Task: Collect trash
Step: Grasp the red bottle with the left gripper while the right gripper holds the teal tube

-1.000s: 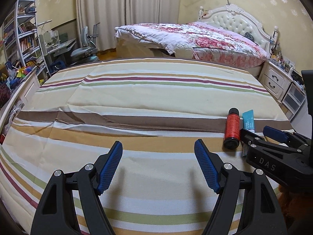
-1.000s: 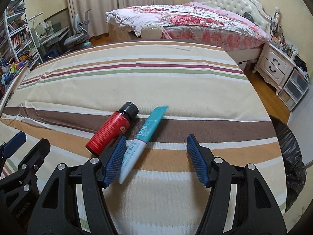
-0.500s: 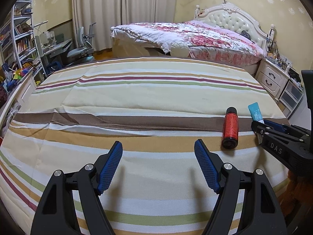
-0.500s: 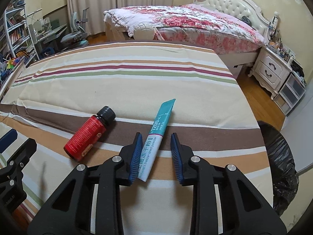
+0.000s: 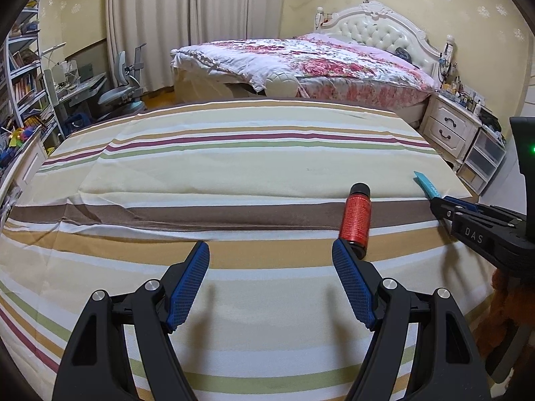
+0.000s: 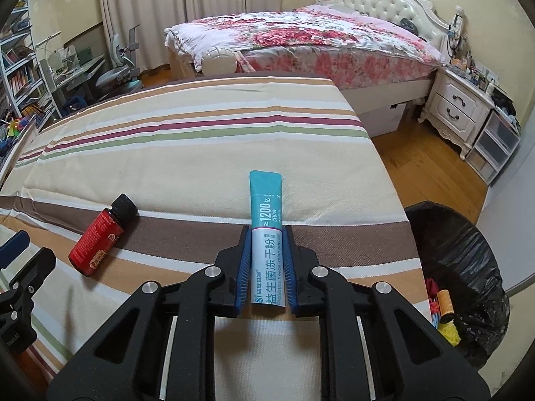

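A teal and white powder sachet [image 6: 265, 200] sticks out forward from my right gripper [image 6: 266, 234], whose jaws are closing with the blue pads pressed on its white lower half, above the striped cloth [image 6: 167, 167]. To its left a red bottle with a black cap [image 6: 100, 240] lies on the brown stripe. In the left wrist view my left gripper [image 5: 271, 250] stands open over the cloth with nothing between its fingers. The red bottle [image 5: 356, 220] lies just beyond its right fingertip. The sachet's teal tip [image 5: 424, 183] shows at the right gripper [image 5: 438, 202].
A bin lined with a black bag [image 6: 461, 267], with colourful trash inside, stands on the wooden floor off the cloth's right edge. Beyond are a floral bed [image 6: 317, 40], a white nightstand [image 6: 458, 107], and a desk, chair and shelves [image 5: 26, 93] at the left.
My right gripper closed on the sachet, turned it straight and carried it to the right, away from the red bottle. My left gripper shifted right toward the bottle and stayed open.
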